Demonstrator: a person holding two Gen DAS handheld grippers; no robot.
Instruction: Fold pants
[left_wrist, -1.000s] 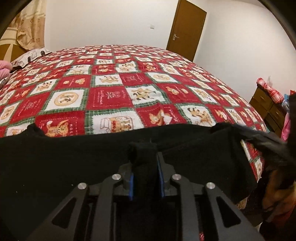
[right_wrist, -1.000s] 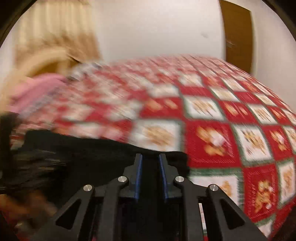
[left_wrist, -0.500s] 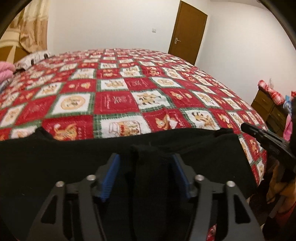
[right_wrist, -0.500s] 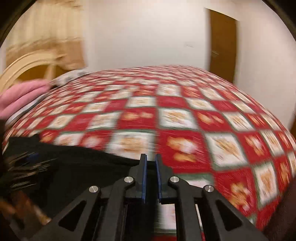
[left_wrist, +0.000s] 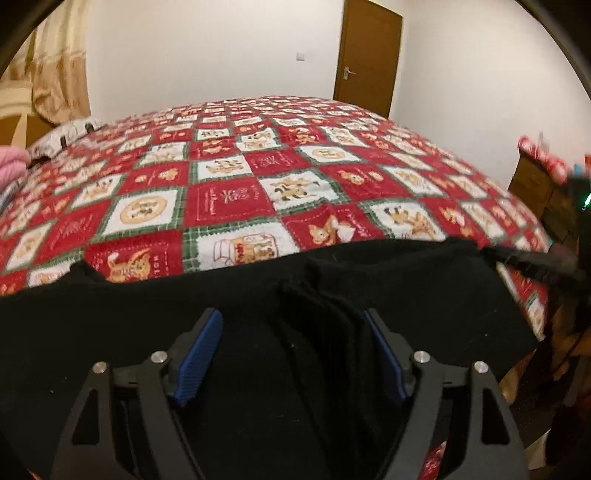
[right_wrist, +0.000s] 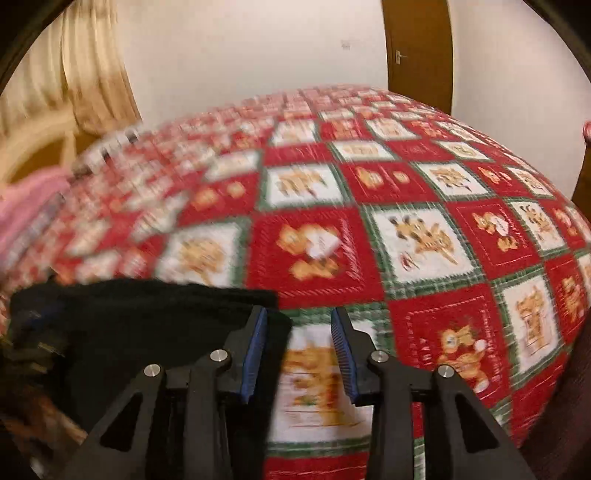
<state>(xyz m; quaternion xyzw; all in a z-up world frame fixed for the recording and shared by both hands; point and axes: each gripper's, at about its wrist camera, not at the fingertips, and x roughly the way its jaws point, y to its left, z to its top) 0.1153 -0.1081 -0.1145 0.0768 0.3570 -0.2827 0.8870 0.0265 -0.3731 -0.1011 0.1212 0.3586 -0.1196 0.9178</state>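
Count from where I stand: one pair of black pants (left_wrist: 184, 306) laid along the near edge of one bed, which is covered by one red, white and green patchwork quilt (left_wrist: 229, 199). Two grippers, the left gripper (left_wrist: 291, 354) and the right gripper (right_wrist: 299, 347), each with two blue-padded fingers, so four pads in all. Round the room: one brown door (left_wrist: 369, 55), one wall switch (left_wrist: 301, 56), one beige curtain (left_wrist: 59, 70), one wooden dresser (left_wrist: 543, 195), one pink bundle (left_wrist: 13, 160) at the left edge
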